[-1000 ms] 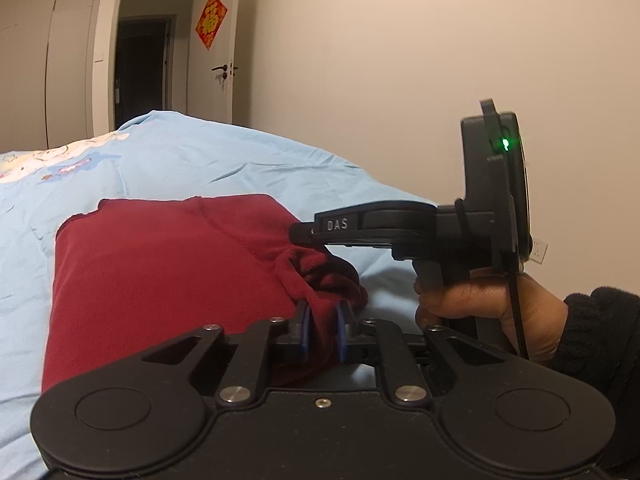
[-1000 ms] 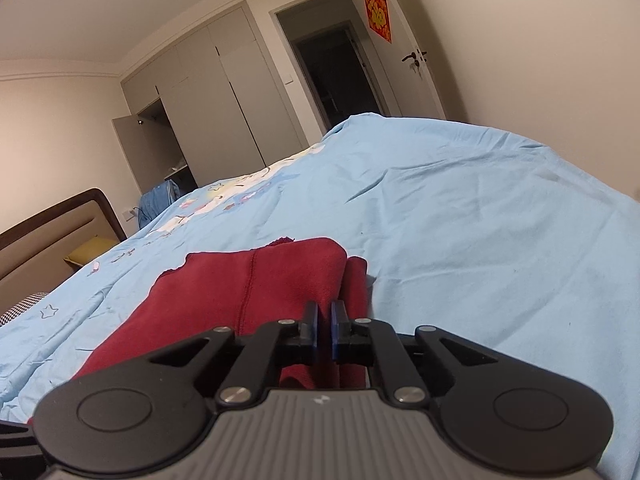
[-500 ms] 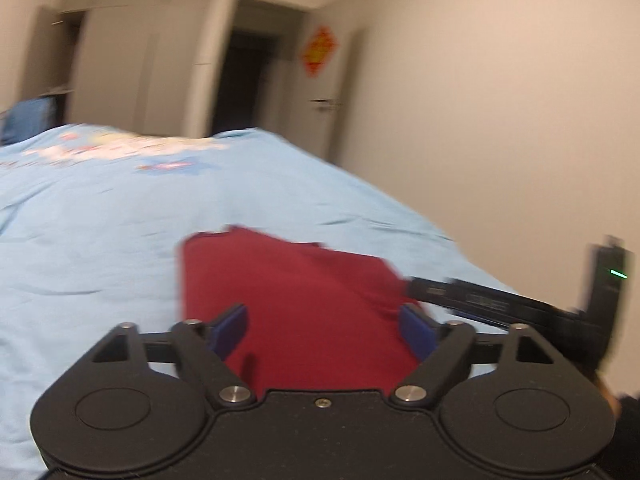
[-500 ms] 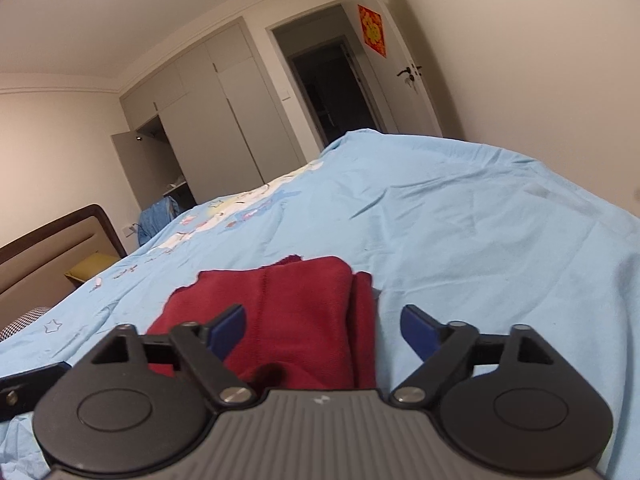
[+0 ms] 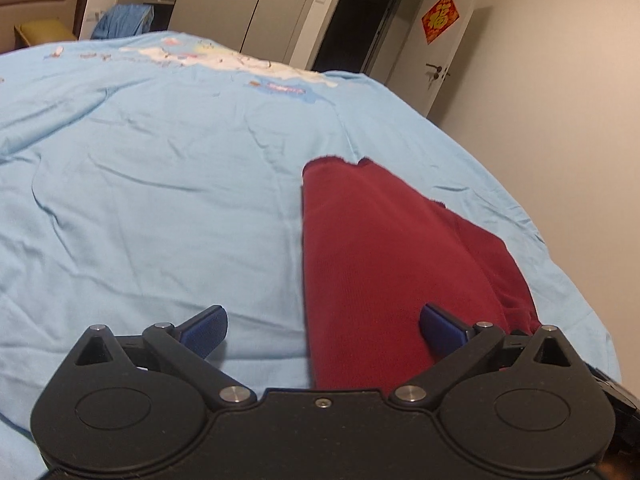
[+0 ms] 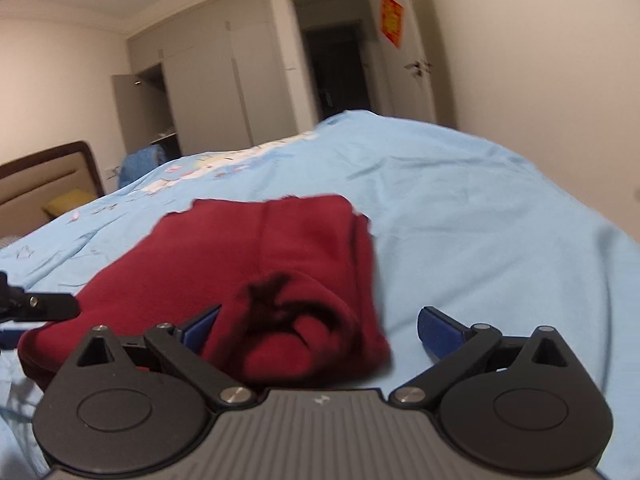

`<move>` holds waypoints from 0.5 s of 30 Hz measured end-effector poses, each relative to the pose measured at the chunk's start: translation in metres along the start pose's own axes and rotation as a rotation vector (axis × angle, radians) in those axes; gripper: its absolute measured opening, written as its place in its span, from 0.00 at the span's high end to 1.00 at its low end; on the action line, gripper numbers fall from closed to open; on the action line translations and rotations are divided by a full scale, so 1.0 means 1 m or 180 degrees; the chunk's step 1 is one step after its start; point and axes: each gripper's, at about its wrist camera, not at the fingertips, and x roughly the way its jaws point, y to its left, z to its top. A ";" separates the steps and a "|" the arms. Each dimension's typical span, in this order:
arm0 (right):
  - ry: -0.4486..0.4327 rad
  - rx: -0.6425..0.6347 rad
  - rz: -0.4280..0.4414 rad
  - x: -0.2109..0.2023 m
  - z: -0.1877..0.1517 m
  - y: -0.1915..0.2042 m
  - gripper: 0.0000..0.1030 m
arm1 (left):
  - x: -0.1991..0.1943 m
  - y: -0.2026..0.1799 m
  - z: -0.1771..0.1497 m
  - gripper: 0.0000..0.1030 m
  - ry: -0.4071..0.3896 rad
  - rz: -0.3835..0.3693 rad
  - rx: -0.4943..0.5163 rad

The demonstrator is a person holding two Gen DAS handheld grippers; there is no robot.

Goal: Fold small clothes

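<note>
A folded dark red garment point(image 5: 384, 256) lies flat on the light blue bedsheet point(image 5: 160, 200). My left gripper point(image 5: 322, 330) is open above its near left edge, blue pads spread wide, nothing between them. In the right wrist view the same red garment point(image 6: 248, 264) shows a bunched, rolled end nearest me. My right gripper point(image 6: 318, 326) hovers open over that end, holding nothing. The tip of the left gripper point(image 6: 44, 306) pokes in at the left edge of that view.
The bed fills most of both views, with a printed patch point(image 5: 224, 60) further up. A headboard point(image 6: 44, 176) and yellow cushion point(image 6: 68, 202) stand at the left. Wardrobes point(image 6: 216, 92), a dark doorway point(image 5: 356, 28) and a wall point(image 5: 560, 100) border the bed.
Both grippers were shut on the red garment a second ago. They opened, let it drop onto the bed and pulled back; the left view swung left.
</note>
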 end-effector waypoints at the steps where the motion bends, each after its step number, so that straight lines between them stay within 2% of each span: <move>1: -0.0001 0.0100 0.0028 -0.001 -0.003 -0.006 0.00 | 0.002 0.001 -0.001 0.01 0.0031 -0.0001 -0.0008; 15: -0.0169 0.0060 -0.0117 -0.012 -0.023 -0.003 0.00 | 0.007 0.004 -0.011 0.01 0.0032 0.0016 -0.0017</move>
